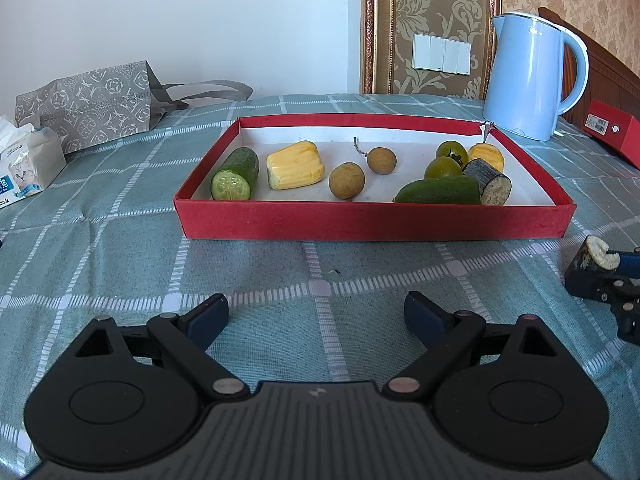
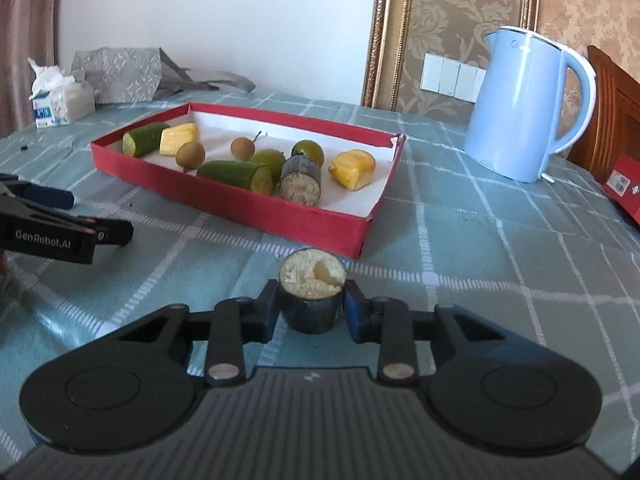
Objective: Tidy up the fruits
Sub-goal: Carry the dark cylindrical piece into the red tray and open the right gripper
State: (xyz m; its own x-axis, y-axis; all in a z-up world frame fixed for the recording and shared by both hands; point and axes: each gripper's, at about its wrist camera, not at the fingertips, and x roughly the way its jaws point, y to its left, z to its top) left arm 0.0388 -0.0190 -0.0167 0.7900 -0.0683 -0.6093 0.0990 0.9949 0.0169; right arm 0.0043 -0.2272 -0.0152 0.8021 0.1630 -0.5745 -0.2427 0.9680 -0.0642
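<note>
Our right tongs (image 2: 310,312) clamp a dark-skinned, pale-cored sugarcane stub (image 2: 312,294), base hidden; left tongs (image 1: 316,316) gape wide.

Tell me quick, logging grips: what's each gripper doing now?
Left gripper: open, nothing between its jaws.
Right gripper: closed on the sugarcane piece, out on the tablecloth.

surface: checked cloth (image 1: 120,240) | on it: red tray (image 1: 376,222), kettle (image 1: 528,76), tissues (image 1: 28,164), bag (image 1: 88,104)
</note>
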